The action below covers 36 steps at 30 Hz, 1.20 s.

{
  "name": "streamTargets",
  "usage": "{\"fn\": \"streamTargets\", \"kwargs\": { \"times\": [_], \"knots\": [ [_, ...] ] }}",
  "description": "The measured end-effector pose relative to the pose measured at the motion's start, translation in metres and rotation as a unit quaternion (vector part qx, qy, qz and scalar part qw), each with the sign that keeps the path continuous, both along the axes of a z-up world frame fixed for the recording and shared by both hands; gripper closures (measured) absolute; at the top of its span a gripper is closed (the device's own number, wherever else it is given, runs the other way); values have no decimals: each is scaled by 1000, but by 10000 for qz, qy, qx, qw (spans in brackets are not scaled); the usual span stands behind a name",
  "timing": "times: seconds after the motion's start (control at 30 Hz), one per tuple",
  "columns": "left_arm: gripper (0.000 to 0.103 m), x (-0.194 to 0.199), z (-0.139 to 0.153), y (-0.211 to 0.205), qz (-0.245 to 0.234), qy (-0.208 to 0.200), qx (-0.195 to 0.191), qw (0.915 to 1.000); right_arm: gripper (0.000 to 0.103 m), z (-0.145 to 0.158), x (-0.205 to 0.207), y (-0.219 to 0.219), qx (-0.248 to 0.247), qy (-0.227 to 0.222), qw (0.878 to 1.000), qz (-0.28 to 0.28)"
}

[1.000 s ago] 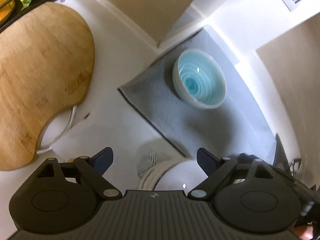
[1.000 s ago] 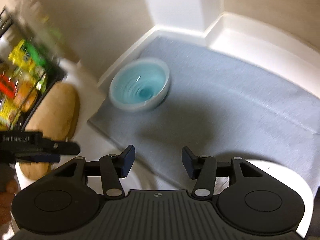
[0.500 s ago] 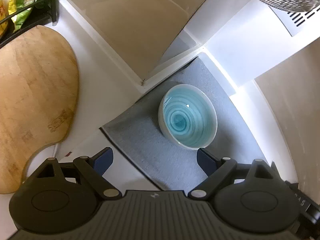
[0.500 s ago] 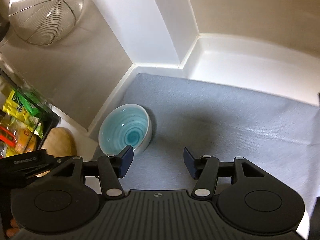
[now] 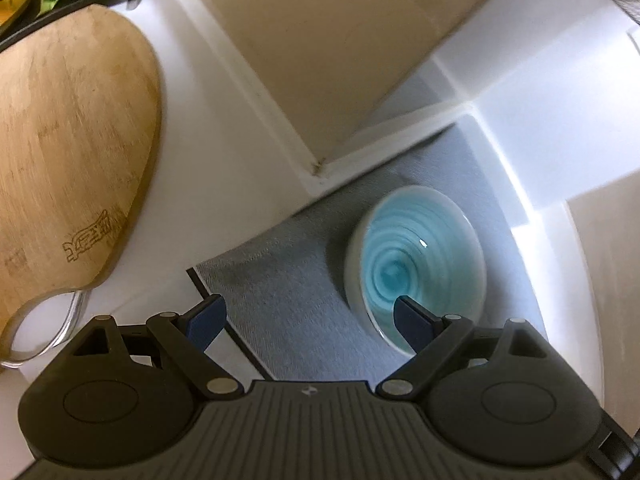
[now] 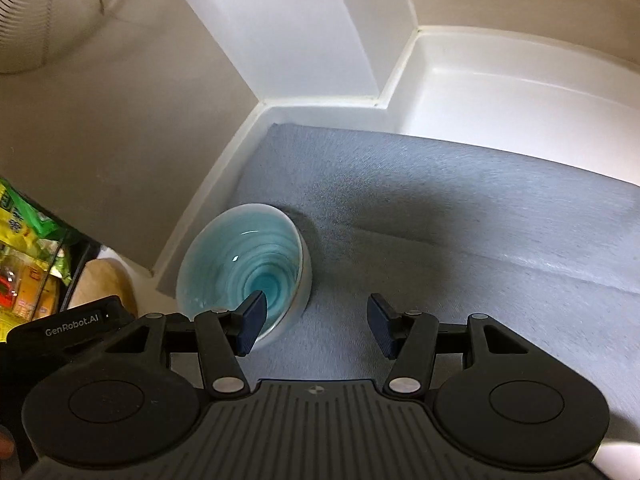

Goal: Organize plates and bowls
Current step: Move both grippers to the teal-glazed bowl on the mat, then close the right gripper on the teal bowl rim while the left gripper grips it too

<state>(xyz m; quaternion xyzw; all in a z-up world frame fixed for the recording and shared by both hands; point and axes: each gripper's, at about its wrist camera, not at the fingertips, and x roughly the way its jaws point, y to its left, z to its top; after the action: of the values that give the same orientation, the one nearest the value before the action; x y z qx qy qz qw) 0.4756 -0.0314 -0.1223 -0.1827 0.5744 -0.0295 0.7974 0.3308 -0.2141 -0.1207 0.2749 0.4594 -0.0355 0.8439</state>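
**user_a:** Jaws on both grippers are standing apart right now with nothing clamped in either. The left gripper (image 5: 310, 316) is hovering over the near-left corner of the grey mat (image 5: 296, 304), and the right gripper (image 6: 316, 320) is sitting over the mat too, with its left pad overlapping the blue bowl (image 6: 244, 264) in the wrist view. Can't tell whether that pad is actually touching the rim or just passing in front of it.

**user_b:** Yeah, and the bowl is sitting upright on the far-left part of the mat, tucked close to the white wall corner (image 6: 264, 108). That's what's worrying me. If both grippers are going for the same bowl they're crowding each other, and the left one's body is already showing up at the left edge of the right view.

**user_a:** Agreed. I'm also thinking the glaze is looking slick, so a pinch on just the rim could be slipping or tipping the bowl toward the wall. And a pad coming down inside the rim at an angle might be shoving it along the mat instead of gripping.

**user_b:** Plus the wooden cutting board (image 5: 72, 128) is lying on the desk just left of the mat, so a wide swing from the left gripper could be clipping it.
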Motion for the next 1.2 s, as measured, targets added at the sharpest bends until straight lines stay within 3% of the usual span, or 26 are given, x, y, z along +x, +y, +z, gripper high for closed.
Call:
{"fn": "streamTargets", "kwargs": {
  "times": [0.33,0.37,0.43,0.53,0.63,0.8,0.87,0.97,1.2],
  "knots": [
    [10,18,-22,-9,224,114,-21,9997,47,-29,41,14,-148,141,9997,129],
    [9,18,-23,-10,229,106,-3,9997,51,-31,44,15,-173,182,9995,179],
    [9,18,-23,-13,244,82,40,9997,81,-36,49,19,-206,253,9991,266],
    [10,17,-22,-14,240,45,84,9997,89,-38,49,24,-219,214,9989,356],
    [21,13,-21,-13,228,0,203,9995,89,-37,48,30,-499,256,9970,538],
    [47,11,-20,-9,8,-54,230,9997,89,-36,39,32,-530,341,9942,869],
    [72,9,-20,-7,-214,-23,28,9998,88,-36,34,32,-470,402,9931,998],
    [91,3,-18,-9,-557,3,-50,9984,88,-34,25,33,-392,451,9917,1136],
    [95,-10,-16,-24,-1112,-296,286,9929,88,-37,19,34,-294,433,9938,983]
  ]
}}
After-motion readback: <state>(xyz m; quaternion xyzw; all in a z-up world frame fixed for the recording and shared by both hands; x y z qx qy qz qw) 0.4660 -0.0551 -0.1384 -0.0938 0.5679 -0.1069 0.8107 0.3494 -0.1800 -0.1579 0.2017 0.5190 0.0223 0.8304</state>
